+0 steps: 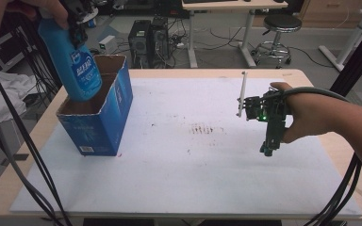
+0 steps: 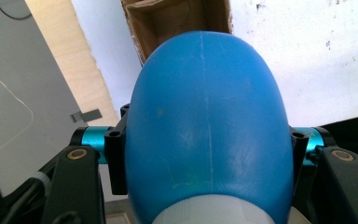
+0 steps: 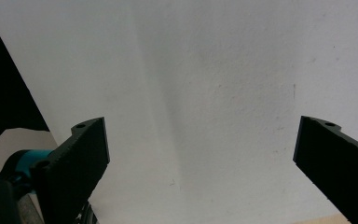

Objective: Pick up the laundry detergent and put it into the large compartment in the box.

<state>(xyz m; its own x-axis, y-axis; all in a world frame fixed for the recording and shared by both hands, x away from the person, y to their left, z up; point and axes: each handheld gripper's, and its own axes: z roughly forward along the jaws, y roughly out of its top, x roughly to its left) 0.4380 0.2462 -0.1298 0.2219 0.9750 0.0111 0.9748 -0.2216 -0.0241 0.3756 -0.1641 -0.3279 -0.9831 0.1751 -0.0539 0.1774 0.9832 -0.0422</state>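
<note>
1. My left gripper [image 1: 78, 28] is raised at about 10 o'clock over the table, pointing steeply down; its fingers [image 2: 116, 156] are clamped on both sides of a blue bottle [image 1: 73, 63] near its neck.
2. The bottle hangs base-down, slightly tilted, with its rounded bottom dipping into the open top of a blue carton [image 1: 99, 115]. In the left gripper view the brown cardboard interior [image 2: 177, 21] shows just beyond the bottle's base.
3. My right gripper [image 1: 269, 148] hovers at about 3 o'clock, held by a hand [image 1: 306, 117] with the forearm entering from the right edge. Its fingers [image 3: 81, 158] are spread wide apart with nothing between them, pointing down at the white sheet [image 1: 193, 155].
4. The carton stands upright near the sheet's left edge, close to the 9 o'clock side of the table [image 1: 311, 77]. From the centre out to 6 o'clock the sheet lies open, well apart from both grippers.
5. The bottle is smooth glossy plastic with a moulded seam down its middle and a white label; the carton is printed cardboard, brown inside. The sheet is matte white with faint dark smudges [image 1: 201, 128] near the centre.
</note>
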